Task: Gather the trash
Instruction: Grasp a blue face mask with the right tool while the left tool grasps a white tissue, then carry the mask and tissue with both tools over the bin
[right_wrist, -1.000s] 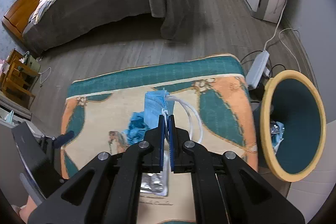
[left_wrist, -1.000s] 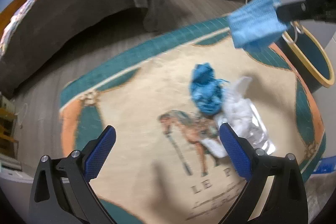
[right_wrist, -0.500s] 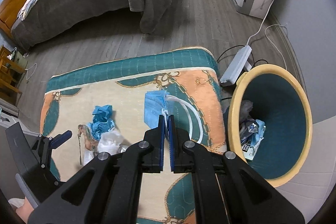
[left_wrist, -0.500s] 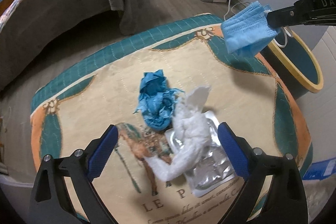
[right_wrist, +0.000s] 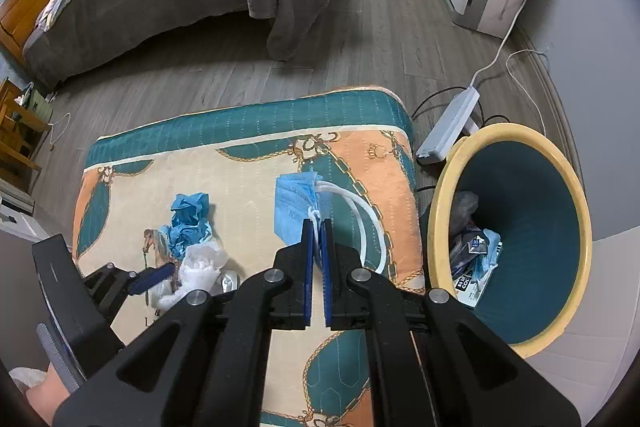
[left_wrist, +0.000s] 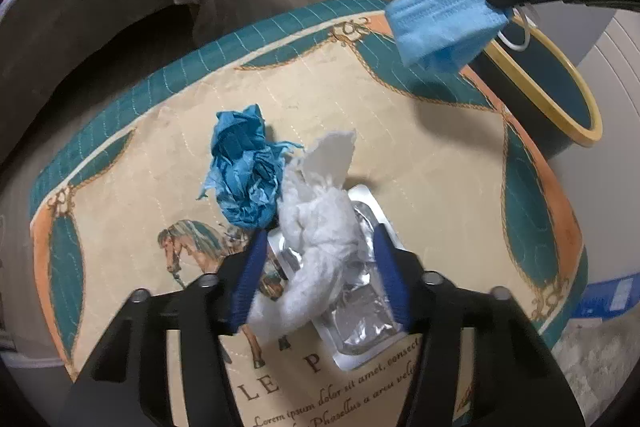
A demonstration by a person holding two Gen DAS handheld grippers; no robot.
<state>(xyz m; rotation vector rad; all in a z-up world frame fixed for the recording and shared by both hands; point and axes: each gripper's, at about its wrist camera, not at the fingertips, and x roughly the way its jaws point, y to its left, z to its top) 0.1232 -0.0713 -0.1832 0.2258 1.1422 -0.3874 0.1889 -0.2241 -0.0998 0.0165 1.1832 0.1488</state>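
Left wrist view: I have the left gripper (left_wrist: 320, 267) pointing steeply down over the white tissue (left_wrist: 316, 227), its jaws half-spread and just now closing in on it.
Left grip state: the blue pads (left_wrist: 252, 267) flank the tissue and the foil blister pack (left_wrist: 360, 319) under it; I cannot tell whether they press on it yet, so I call it closing, not holding.
Landmark: everything below is placed against the yellow-rimmed bin (right_wrist: 512, 235) standing just beside the edge of the patterned cloth (left_wrist: 400, 147).
Tissue and foil pack: on the cloth, well apart from the bin, touching the crumpled blue paper (left_wrist: 244, 175) on the side away from the bin.
Right wrist view: my right gripper (right_wrist: 317, 267) is clamped tight on the blue face mask (right_wrist: 292, 211), pinching it where the white ear loops (right_wrist: 360, 223) join.
Mask place: hanging above the cloth, near the bin but not yet over its mouth.
Doing the left step well: I judge I should squeeze until the soft tissue bunches firmly, low enough to catch the foil pack too if I want both, and keep clear of the blue paper.
Doing the right step well: I want the mask carried fully over the bin's opening before letting go, since the loops could snag the rim.
Risk: a tissue pinched only at its fluffy top may tear or slip on the lift.
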